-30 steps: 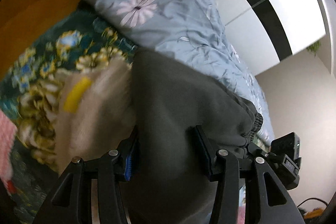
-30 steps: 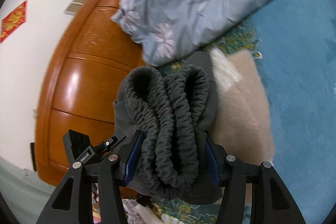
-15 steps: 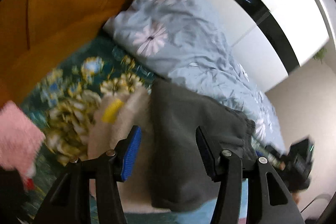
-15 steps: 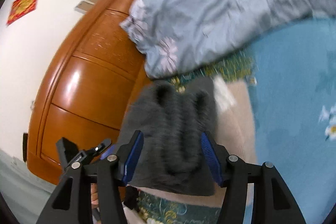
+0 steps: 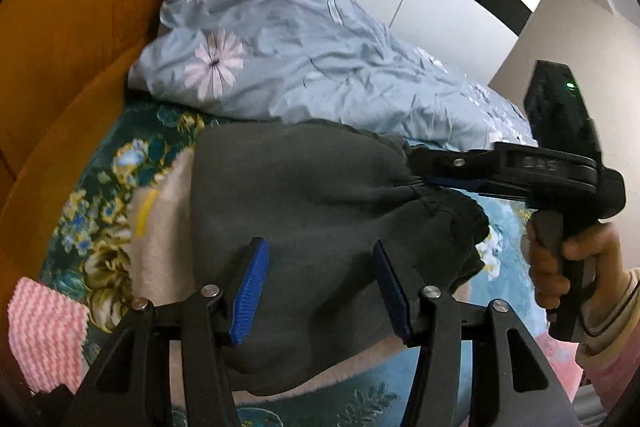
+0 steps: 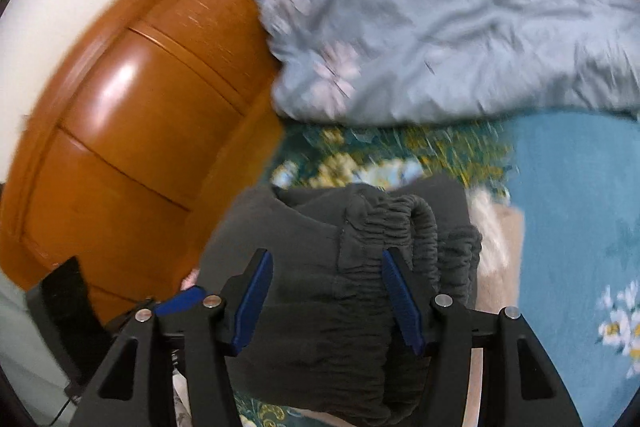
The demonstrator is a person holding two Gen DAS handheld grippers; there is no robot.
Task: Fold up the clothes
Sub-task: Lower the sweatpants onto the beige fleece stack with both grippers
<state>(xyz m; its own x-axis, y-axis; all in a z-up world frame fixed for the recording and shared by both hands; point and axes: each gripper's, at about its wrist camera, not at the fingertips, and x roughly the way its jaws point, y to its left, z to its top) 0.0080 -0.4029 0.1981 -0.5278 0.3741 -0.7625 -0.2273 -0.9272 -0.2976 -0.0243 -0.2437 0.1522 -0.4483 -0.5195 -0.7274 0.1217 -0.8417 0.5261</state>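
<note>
A folded dark grey garment [image 5: 312,195] with an elastic waistband [image 6: 404,227] lies on a folded beige garment [image 5: 160,247] on the bed. My left gripper [image 5: 320,287] hovers just above the grey fabric, open, its blue pads wide apart and gripping nothing. My right gripper [image 6: 328,299] is also open, over the waistband end. In the left wrist view the right gripper [image 5: 424,171] reaches in from the right, held by a hand [image 5: 560,267], its fingertips at the waistband.
A teal floral blanket [image 5: 120,167] covers the bed. A crumpled light blue flowered duvet [image 5: 300,67] lies behind the clothes, against an orange wooden headboard [image 5: 60,27]. A pink-and-white knitted piece [image 5: 44,331] sits at the near left.
One second ago the grey garment filled the gap between both grippers' jaws. It now lies on the beige garment, and both grippers have drawn back from it.
</note>
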